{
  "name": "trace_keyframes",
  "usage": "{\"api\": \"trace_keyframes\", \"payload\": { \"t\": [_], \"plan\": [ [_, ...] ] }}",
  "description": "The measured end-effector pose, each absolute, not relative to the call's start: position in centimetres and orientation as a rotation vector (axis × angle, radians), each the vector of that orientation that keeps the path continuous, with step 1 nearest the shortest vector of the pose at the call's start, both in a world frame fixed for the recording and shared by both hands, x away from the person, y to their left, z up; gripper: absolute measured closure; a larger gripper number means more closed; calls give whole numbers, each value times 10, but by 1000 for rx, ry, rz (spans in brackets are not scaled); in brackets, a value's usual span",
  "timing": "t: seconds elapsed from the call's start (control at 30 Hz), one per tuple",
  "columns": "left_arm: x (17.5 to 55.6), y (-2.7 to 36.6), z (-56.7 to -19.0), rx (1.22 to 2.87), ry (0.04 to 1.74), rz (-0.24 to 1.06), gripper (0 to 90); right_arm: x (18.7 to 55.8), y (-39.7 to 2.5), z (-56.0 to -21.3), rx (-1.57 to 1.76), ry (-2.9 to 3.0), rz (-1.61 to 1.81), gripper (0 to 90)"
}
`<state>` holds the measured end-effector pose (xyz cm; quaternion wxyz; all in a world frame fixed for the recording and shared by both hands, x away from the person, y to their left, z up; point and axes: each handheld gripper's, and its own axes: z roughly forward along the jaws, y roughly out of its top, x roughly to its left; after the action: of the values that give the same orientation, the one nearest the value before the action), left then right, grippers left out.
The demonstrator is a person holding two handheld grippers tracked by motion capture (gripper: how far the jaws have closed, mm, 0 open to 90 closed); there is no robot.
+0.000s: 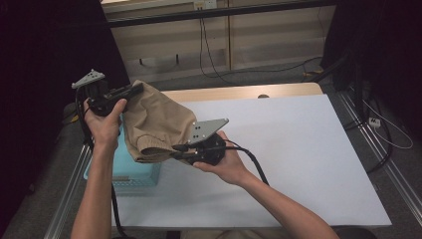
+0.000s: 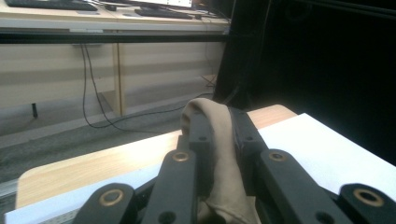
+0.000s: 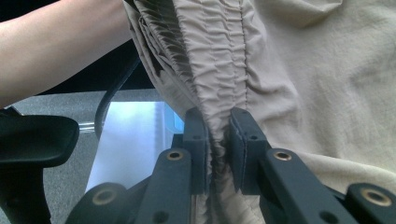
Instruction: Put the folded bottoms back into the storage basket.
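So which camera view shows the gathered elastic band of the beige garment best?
The right gripper view: the gathered band runs straight into the right hand-held gripper, shut on it. The high view shows the garment whole, band small. The left gripper view shows a plain pinched fold.

Lighting's pretty uneven here. In the high view the white counter [image 1: 298,149] is lit evenly and bright from overhead, almost washed out, while both side edges drop into near black. Whole frame is a bit soft and grainy. The left gripper view has a dark right half and blurry jaws up close. In the right gripper view the tan cloth [image 3: 299,70] is sharp, background pale and blown out.
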<state>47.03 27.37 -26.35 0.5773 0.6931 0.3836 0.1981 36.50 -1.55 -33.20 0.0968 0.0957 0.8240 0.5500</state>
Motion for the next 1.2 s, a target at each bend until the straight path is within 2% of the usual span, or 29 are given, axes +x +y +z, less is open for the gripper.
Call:
{"api": "trace_keyframes", "payload": {
  "t": [1.2],
  "plan": [
    [464, 331, -253, 1550, 966, 500, 818, 374, 32, -309, 207, 2449, 1675, 784]
  ]
}}
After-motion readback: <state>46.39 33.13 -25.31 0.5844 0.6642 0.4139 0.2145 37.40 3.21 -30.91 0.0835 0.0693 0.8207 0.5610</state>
